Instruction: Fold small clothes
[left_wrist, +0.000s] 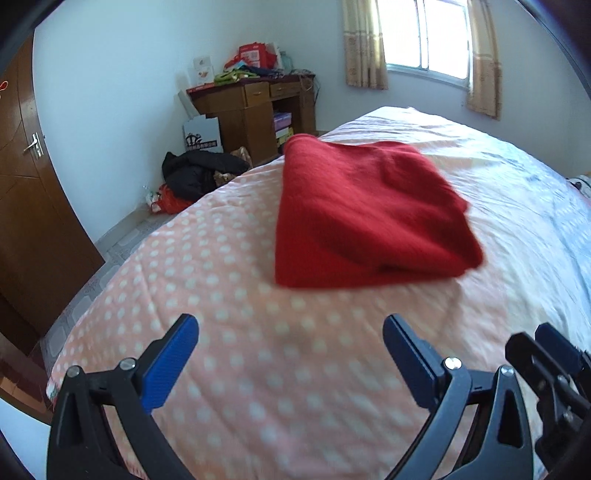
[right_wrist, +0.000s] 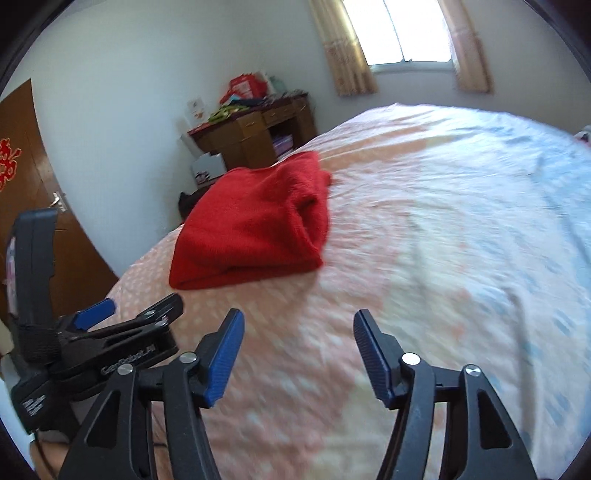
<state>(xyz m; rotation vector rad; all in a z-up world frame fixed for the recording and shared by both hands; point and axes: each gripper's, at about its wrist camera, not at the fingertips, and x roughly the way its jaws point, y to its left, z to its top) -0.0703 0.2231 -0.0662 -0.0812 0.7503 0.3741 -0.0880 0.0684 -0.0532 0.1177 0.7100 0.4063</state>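
Sweater, red and folded into a thick bundle, lies on the bed ahead of both tools, touching neither. Left hand-held gripper has its fingers spread with nothing between them; right hand-held gripper is likewise spread and bare, just beside the left. Past the dotted pink bedcover stand a cluttered wooden desk, a brown door and a curtained window.

Left tool: jaws spread wide, nothing btwn the blue pads. Right tool: also spread wide, holding nothing. Both held side by side, near each other, pointing fwd, each showing at the edge of the other's view.
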